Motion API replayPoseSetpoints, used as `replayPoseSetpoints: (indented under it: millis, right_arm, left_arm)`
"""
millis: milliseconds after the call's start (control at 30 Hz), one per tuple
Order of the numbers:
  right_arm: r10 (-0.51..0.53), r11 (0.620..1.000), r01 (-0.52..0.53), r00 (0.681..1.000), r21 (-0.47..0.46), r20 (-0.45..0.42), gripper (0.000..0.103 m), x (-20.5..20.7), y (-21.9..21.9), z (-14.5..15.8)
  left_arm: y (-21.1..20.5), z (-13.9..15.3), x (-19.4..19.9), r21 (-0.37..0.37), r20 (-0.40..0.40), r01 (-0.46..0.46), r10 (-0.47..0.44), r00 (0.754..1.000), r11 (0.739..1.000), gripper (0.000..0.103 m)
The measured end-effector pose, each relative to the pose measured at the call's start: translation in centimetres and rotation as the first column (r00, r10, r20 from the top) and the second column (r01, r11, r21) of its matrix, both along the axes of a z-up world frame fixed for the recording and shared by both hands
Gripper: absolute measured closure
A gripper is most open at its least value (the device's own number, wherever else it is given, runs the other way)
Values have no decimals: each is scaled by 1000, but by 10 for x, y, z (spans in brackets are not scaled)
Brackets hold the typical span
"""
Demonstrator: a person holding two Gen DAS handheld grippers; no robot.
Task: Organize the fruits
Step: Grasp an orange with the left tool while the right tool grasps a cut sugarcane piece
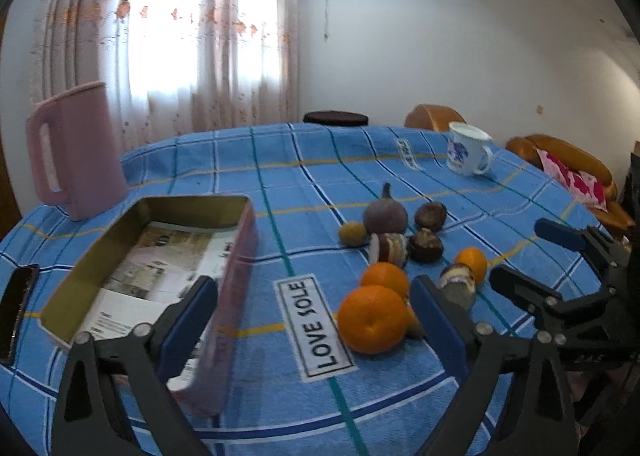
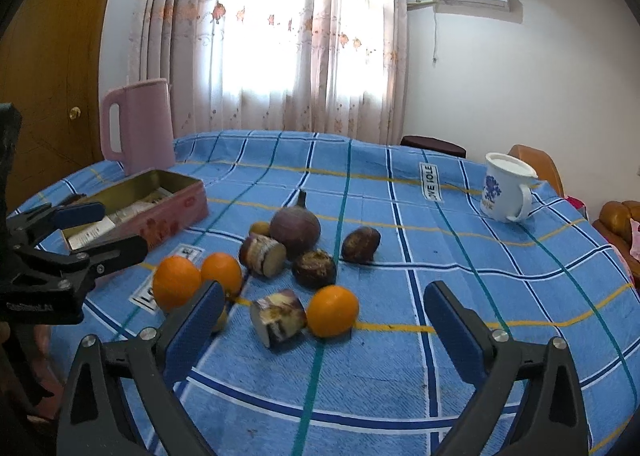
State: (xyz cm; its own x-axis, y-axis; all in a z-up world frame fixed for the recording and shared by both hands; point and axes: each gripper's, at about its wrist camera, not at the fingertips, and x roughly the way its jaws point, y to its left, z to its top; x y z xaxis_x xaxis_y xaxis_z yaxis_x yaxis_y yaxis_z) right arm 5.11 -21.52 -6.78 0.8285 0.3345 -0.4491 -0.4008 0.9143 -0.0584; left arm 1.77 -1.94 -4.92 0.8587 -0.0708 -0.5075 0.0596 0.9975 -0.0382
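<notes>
Fruits lie in a cluster on the blue checked tablecloth (image 2: 460, 296): three oranges (image 2: 333, 310), a purple round fruit with a stalk (image 2: 295, 231), two cut sugarcane pieces (image 2: 279, 319), dark brown fruits (image 2: 314, 269) and a small yellow one (image 1: 353, 233). A pink tin box (image 1: 236, 288) lined with paper stands left of them. My left gripper (image 1: 316, 320) is open and empty, low over the cloth between the box and the nearest orange (image 1: 373, 319). My right gripper (image 2: 324, 330) is open and empty, just in front of the fruit cluster.
A pink jug (image 1: 76, 152) stands behind the box. A white enamel mug (image 2: 506, 187) with a blue flower sits at the far right. A dark phone (image 1: 18, 308) lies at the left table edge. Orange chairs stand beyond the table.
</notes>
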Motion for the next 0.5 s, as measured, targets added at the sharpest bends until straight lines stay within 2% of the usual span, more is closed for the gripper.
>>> replayPoseSetpoints:
  millis: [67,133,300,367,500]
  right_arm:
    - [7,1000,-7,1000,1,-10,20,2,-1,-3]
    - [19,1000,-19,1000,2,-24,27,4,-2,-5]
    - [47,999,-47,998,6,-32,28,3,1,-6]
    - [59,998,-59,998,-3,-29,37,2,3,-6]
    - [80,997,-81,996,-17,-43,42,6,9,-9]
  left_arm:
    - [-6,-2,3,0,-17,21,-21,1000,1000,13]
    - [-11,-4,6,5,-32,39,-39,999,999,16]
    - [-20,-10,15,5,-66,72,-72,995,997,21]
    - [-21,-13,19,-2,-87,83,-83,993,997,29]
    - [-22,-16,26,-15,-119,93,-94,988,996,32]
